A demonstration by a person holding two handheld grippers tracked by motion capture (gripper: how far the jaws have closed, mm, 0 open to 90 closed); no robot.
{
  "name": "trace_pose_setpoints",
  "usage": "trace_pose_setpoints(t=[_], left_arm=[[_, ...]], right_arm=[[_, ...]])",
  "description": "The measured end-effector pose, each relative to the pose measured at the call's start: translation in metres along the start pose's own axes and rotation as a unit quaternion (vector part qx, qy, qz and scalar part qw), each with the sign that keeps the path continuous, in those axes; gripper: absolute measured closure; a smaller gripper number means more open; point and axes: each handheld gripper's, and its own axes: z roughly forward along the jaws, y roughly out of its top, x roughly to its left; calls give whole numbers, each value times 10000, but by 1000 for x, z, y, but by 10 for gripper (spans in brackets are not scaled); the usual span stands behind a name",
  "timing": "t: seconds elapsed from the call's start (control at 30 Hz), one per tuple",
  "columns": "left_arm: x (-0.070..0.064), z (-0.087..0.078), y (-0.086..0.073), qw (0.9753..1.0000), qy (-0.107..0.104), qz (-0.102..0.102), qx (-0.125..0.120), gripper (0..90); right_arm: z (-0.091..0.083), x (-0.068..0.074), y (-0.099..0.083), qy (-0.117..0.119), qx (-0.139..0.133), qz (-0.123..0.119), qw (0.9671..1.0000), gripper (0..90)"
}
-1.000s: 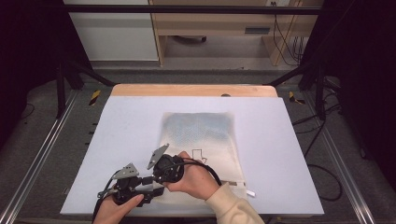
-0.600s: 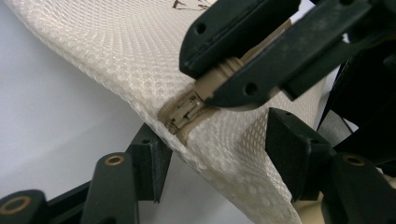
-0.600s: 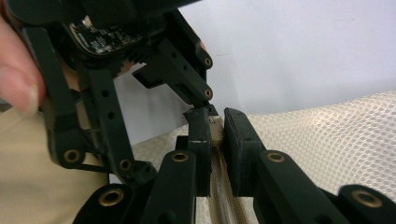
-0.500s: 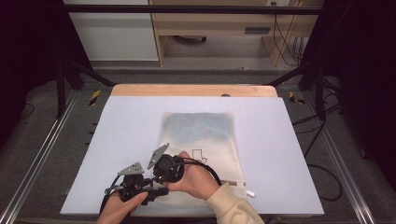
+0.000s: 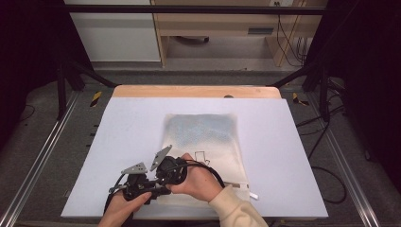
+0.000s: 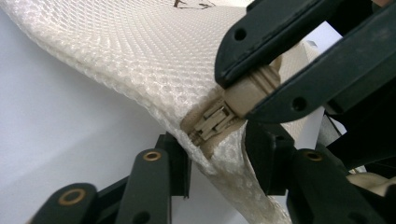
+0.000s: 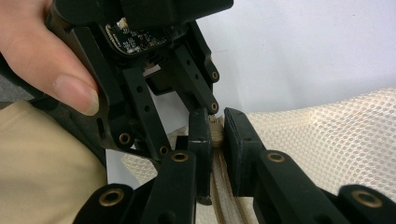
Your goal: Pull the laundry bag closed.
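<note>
Since the previous second the left gripper [image 5: 156,187] has shifted slightly rightward, closing up against the right gripper [image 5: 163,182] at the near-left corner of the mesh bag [image 5: 208,142]. The left gripper's jaws clamp the bag's corner edge; the right gripper's jaws are closed on the zipper pull [image 6: 250,91]. Judgement: both holds are set and the zip can now be drawn along the near edge. The bag lies flat mid-table on the white table top [image 5: 118,127]. The crowded jaws risk fouling each other. Beyond stands a wooden cabinet [image 5: 222,28].
</note>
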Motion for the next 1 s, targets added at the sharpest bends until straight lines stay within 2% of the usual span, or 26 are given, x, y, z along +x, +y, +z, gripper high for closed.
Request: trace_pose_setpoints(t=[0.23, 0.37, 0.57, 0.73, 1.0], left_arm=[[2, 0, 0, 9999, 8, -107, 3, 713], [2, 1, 0, 10000, 52, -65, 12, 752], [2, 1, 0, 9999, 103, -111, -17, 809], [2, 1, 0, 9998, 145, -109, 23, 827], [2, 0, 1, 9998, 188, -64, 39, 837]], right_arm=[[1, 0, -1, 4, 9, -40, 10000, 817], [1, 0, -2, -17, 38, -67, 10000, 816], [1, 0, -4, -82, 99, -82, 9999, 817], [1, 1, -6, -93, 152, -149, 9997, 818], [0, 2, -8, -176, 389, -249, 9988, 820]])
